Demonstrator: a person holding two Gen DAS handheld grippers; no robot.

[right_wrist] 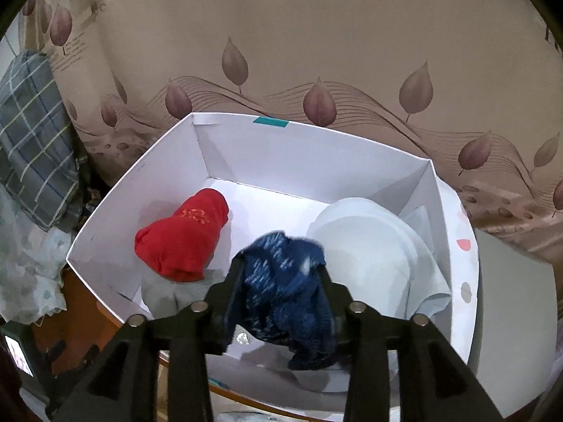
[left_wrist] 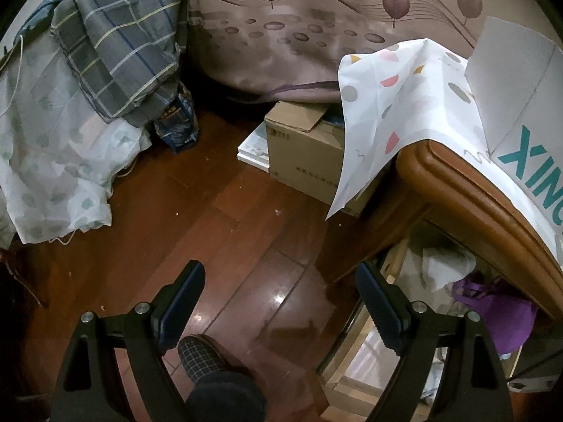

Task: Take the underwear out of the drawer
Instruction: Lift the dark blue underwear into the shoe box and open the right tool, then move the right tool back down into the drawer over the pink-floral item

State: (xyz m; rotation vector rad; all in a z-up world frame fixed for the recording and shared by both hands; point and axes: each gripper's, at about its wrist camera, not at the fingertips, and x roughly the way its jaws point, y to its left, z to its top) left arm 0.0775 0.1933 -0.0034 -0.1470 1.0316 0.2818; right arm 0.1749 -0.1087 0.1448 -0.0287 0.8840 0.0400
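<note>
My right gripper (right_wrist: 279,267) is shut on dark blue patterned underwear (right_wrist: 285,292) and holds it over the open white box (right_wrist: 147,183). In the box lie a red garment (right_wrist: 186,235), a grey one (right_wrist: 169,293) under it and a pale white one (right_wrist: 373,246) at the right. My left gripper (left_wrist: 281,274) is open and empty above the wooden floor, left of the open drawer (left_wrist: 415,316) of the wooden nightstand (left_wrist: 468,190). The drawer holds a purple garment (left_wrist: 499,313) and a white one (left_wrist: 443,263).
A dotted white cloth (left_wrist: 394,105) and the box drape the nightstand top. A cardboard box (left_wrist: 302,147) stands on the floor beside it. Bedding and a plaid quilt (left_wrist: 116,49) hang at the left. A slippered foot (left_wrist: 204,355) is below the left gripper.
</note>
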